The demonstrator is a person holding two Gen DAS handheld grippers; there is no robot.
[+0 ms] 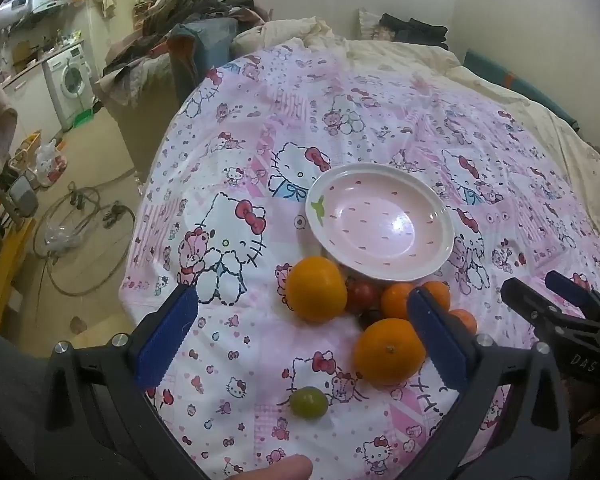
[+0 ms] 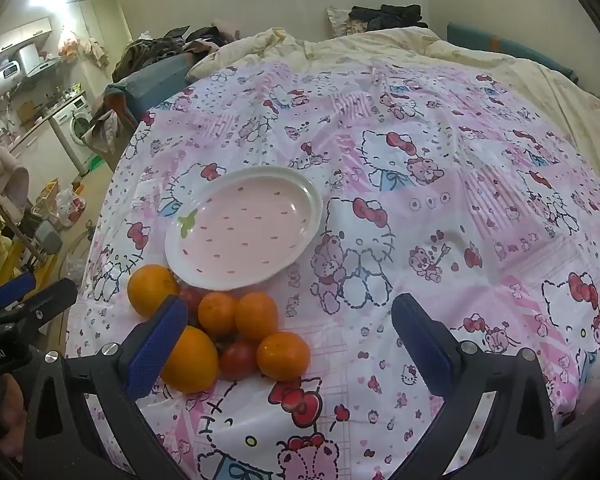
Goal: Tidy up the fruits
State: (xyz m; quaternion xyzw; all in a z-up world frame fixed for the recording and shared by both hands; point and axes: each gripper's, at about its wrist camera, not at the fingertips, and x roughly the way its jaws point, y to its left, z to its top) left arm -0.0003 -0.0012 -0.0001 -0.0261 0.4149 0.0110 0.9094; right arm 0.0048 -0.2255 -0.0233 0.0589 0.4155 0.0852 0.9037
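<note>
An empty pink strawberry-print plate (image 1: 380, 220) (image 2: 244, 228) lies on the cartoon-cat bedsheet (image 1: 380, 120). Just in front of it is a loose cluster: two large oranges (image 1: 316, 288) (image 1: 390, 350), three small oranges (image 2: 256, 316), and red tomatoes (image 2: 239, 360). A green tomato (image 1: 309, 402) lies alone, nearer to me. My left gripper (image 1: 302, 294) hovers open over the cluster, nothing between its blue pads. My right gripper (image 2: 290, 304) is open above the sheet to the cluster's right, its left finger (image 2: 156, 348) overlapping a large orange (image 2: 190, 360) in the picture.
The bed's left edge (image 1: 140, 208) drops to a floor with cables, bags and a yellow rack (image 1: 4, 264). A washing machine (image 1: 70, 80) stands far left. A rumpled cream quilt (image 1: 400, 52) and a clothes pile (image 1: 196, 4) lie beyond the sheet. A fingertip (image 1: 284, 468) shows at the bottom.
</note>
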